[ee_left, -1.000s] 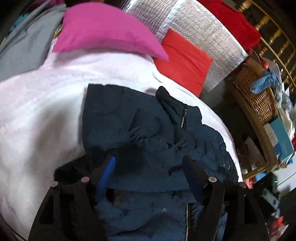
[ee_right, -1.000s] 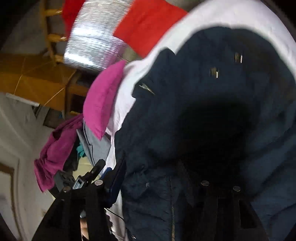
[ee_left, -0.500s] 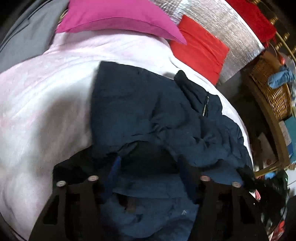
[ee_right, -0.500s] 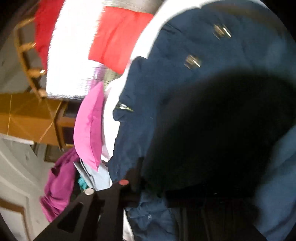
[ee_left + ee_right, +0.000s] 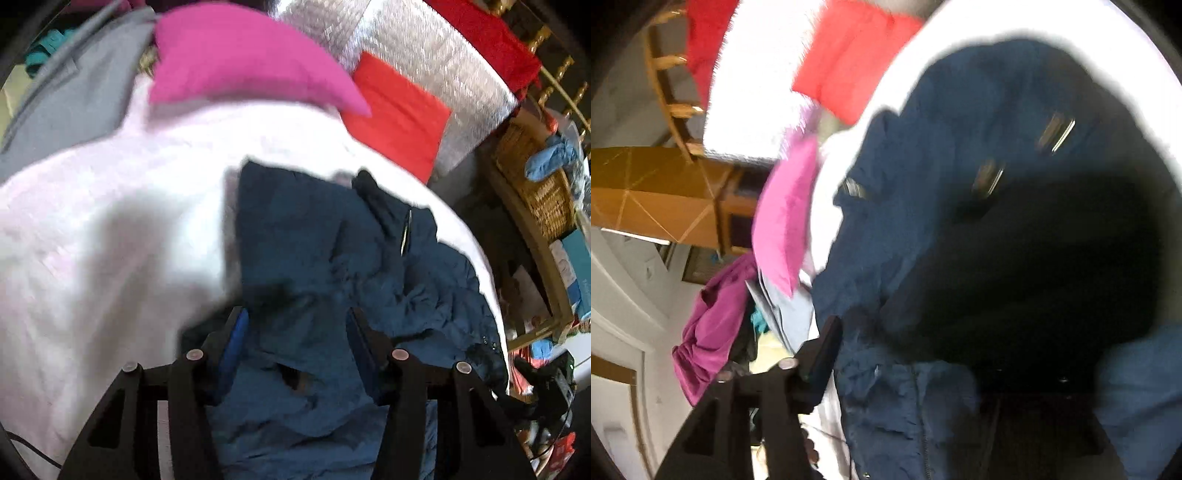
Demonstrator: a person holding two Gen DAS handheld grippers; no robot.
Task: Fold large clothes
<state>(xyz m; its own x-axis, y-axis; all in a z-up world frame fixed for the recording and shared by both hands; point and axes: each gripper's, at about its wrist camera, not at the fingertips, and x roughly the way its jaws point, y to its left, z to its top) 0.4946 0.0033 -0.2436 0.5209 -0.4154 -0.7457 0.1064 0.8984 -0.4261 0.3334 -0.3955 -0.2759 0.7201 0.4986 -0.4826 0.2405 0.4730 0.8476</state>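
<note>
I see the navy jacket (image 5: 332, 266) lying crumpled on the white blanket (image 5: 92, 240), from centre toward 5 o'clock in the left view; my left gripper (image 5: 295, 332) has its jaws spread wide, fabric bunched between them, nothing clamped; my right gripper (image 5: 905, 354) is half buried in jacket folds; I cannot tell its opening; a pink pillow (image 5: 240, 62) sits at 12 o'clock.

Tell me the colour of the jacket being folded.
Dark navy blue; the jacket shows best in the left wrist view.
</note>
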